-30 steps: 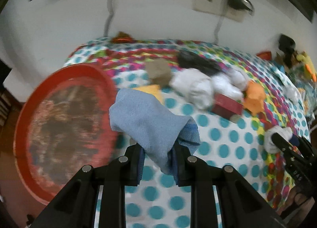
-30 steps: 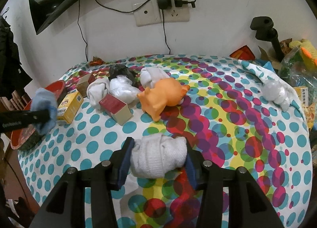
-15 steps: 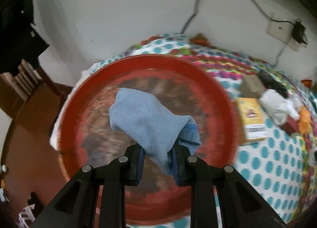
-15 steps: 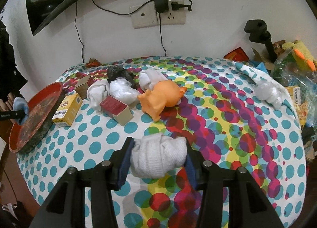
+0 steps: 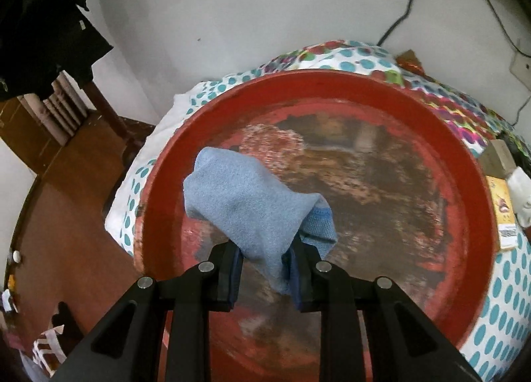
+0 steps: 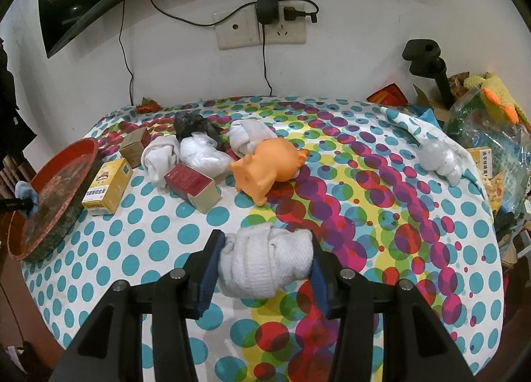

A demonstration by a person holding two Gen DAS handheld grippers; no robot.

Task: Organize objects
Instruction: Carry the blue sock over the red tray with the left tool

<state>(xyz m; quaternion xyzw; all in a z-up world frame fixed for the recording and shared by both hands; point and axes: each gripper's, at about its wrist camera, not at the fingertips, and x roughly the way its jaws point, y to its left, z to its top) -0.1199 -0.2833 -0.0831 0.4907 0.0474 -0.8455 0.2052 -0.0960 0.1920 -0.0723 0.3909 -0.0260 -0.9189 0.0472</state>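
My left gripper (image 5: 265, 262) is shut on a light blue rolled sock (image 5: 245, 202) and holds it over the round red tray (image 5: 478, 182), near its left side. My right gripper (image 6: 264, 269) is shut on a white rolled sock (image 6: 265, 262) just above the dotted tablecloth (image 6: 365, 216). In the right wrist view the red tray (image 6: 49, 182) sits at the table's left edge, with the blue sock (image 6: 26, 192) and left gripper over it.
On the cloth lie an orange pig toy (image 6: 268, 169), a red box (image 6: 192, 186), a yellow box (image 6: 106, 186), a brown box (image 6: 132, 146), white socks (image 6: 159, 159), a black bundle (image 6: 192, 126) and a grey sock (image 6: 438, 159). Clutter sits at the right edge.
My left gripper has carried the blue sock leftward from over the cloth to over the red tray, and closer to it. My right gripper has stayed shut on the white sock, almost still.
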